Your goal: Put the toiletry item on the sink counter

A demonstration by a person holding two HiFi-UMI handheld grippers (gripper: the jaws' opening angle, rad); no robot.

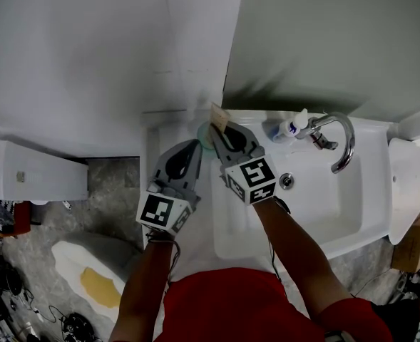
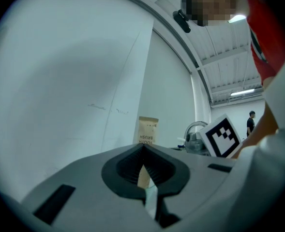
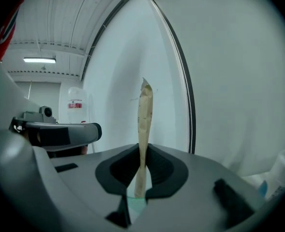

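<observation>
A flat brown paper toothbrush packet (image 1: 219, 115) stands upright over the back left corner of the white sink counter (image 1: 381, 130). My right gripper (image 1: 221, 131) is shut on its lower end; in the right gripper view the packet (image 3: 144, 115) rises edge-on from between the jaws. Just left of it, my left gripper (image 1: 195, 146) has its jaws together with nothing in them. In the left gripper view the packet (image 2: 148, 129) shows beyond the jaw tips, apart from them. The packet's bottom end is hidden by the right jaws.
A chrome faucet (image 1: 341, 140) arches over the basin, with a small white bottle with a blue label (image 1: 293, 125) beside it. A pale green round item (image 1: 204, 135) peeks out behind the grippers. A white box (image 1: 31, 173) is at left. A cardboard box (image 1: 416, 241) is at right.
</observation>
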